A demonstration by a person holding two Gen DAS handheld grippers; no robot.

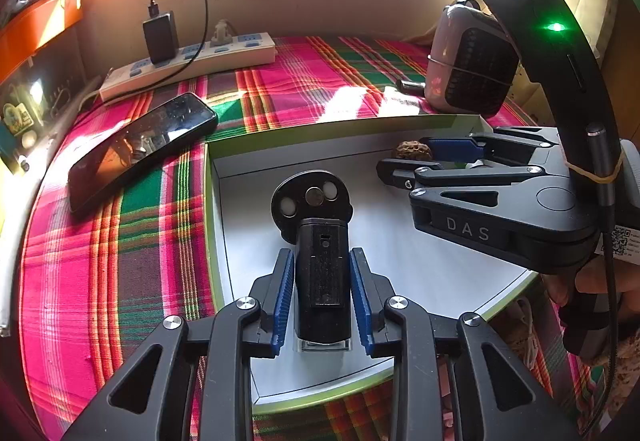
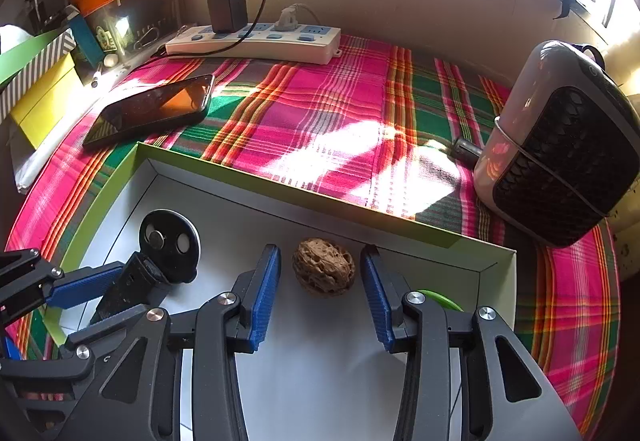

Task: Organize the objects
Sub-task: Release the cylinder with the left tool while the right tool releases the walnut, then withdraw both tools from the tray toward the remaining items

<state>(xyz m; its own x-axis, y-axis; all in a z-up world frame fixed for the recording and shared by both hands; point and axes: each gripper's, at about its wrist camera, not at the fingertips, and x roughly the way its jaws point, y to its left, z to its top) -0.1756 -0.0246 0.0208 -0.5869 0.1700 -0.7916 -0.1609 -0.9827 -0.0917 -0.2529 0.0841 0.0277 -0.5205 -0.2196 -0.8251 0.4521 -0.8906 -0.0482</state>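
Inside the shallow white box (image 2: 496,265) with green outer walls, both grippers point down at the floor of the box. Left gripper (image 1: 322,293): blue pads sit on either side of a black shaver-like device (image 1: 322,273), round head (image 1: 311,201) with three small discs facing away from the camera. Narrow gaps show between the pads and the black body, so it reads as not clamped (device lies on the box floor). Right gripper (image 2: 322,295): jaws spread apart, walnut (image 2: 323,267) lying between the fingertips with clear space on both sides, touching neither pad. Walnut is near the far wall of the box. Something green (image 2: 440,299) peeks out behind the right finger, too hidden to identify.

Box rests on a pink, green and orange plaid cloth (image 2: 320,109). Left of the box on the cloth: black smartphone (image 2: 150,111), screen up. Along the back wall: white power strip (image 2: 256,43) with a black charger (image 2: 227,9) and cable plugged in. Right of the box: small fan heater (image 2: 560,145), pinkish shell, dark grille, standing just behind the box's far right corner.
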